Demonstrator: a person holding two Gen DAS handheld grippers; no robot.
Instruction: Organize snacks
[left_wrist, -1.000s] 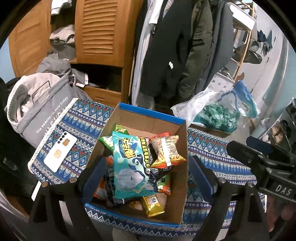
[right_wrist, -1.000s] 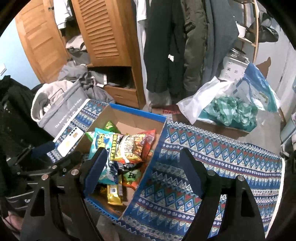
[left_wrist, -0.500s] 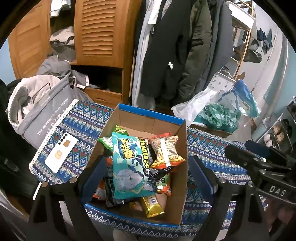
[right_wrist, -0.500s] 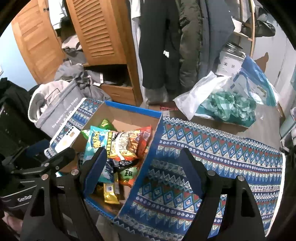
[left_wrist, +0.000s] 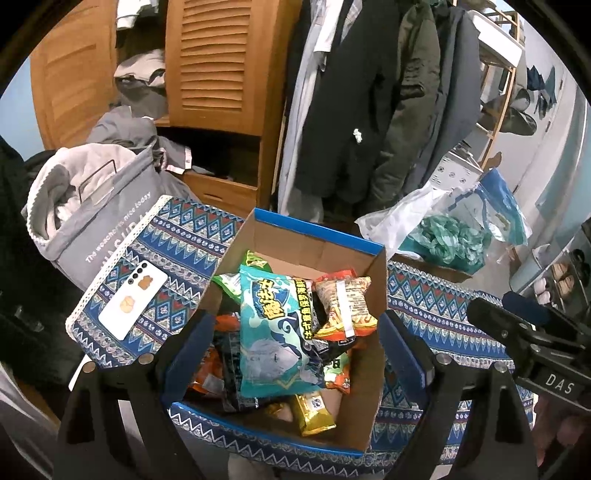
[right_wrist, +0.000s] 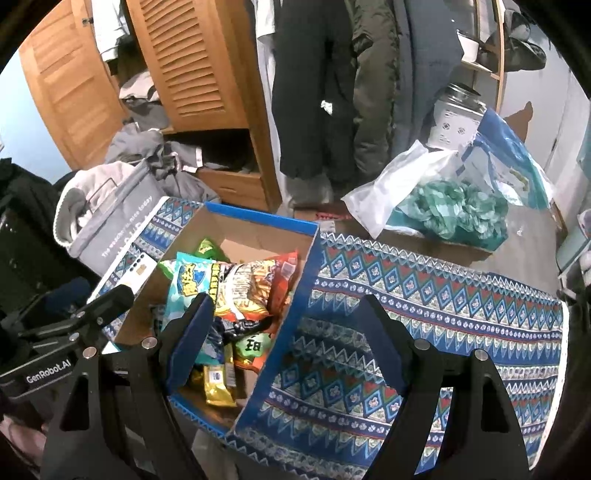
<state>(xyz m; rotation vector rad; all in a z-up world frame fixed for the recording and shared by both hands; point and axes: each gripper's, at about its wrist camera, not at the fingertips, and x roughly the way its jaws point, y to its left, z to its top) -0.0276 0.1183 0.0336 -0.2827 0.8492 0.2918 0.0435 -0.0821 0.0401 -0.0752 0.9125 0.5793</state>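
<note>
A blue-rimmed cardboard box (left_wrist: 317, 236) (right_wrist: 258, 218) stands on a patterned blue tablecloth and holds several snack packets. A large teal packet (left_wrist: 273, 332) (right_wrist: 184, 284) lies on top, beside an orange-red packet (left_wrist: 343, 306) (right_wrist: 255, 288). A small gold packet (left_wrist: 314, 410) (right_wrist: 218, 384) lies at the near end. My left gripper (left_wrist: 295, 354) is open and empty above the box's near end. My right gripper (right_wrist: 284, 339) is open and empty over the box's right wall. Each gripper shows at the edge of the other's view.
A white phone (left_wrist: 133, 299) lies on the cloth left of the box. A grey laundry basket (left_wrist: 99, 229) stands far left. A plastic bag with green material (right_wrist: 454, 210) sits back right. The tablecloth (right_wrist: 424, 295) stretches right of the box. Wardrobe and hanging coats are behind.
Both grippers have shifted slightly, the right one rising and tilting a little over the box's right wall. The snacks have not moved. Both stay open.
</note>
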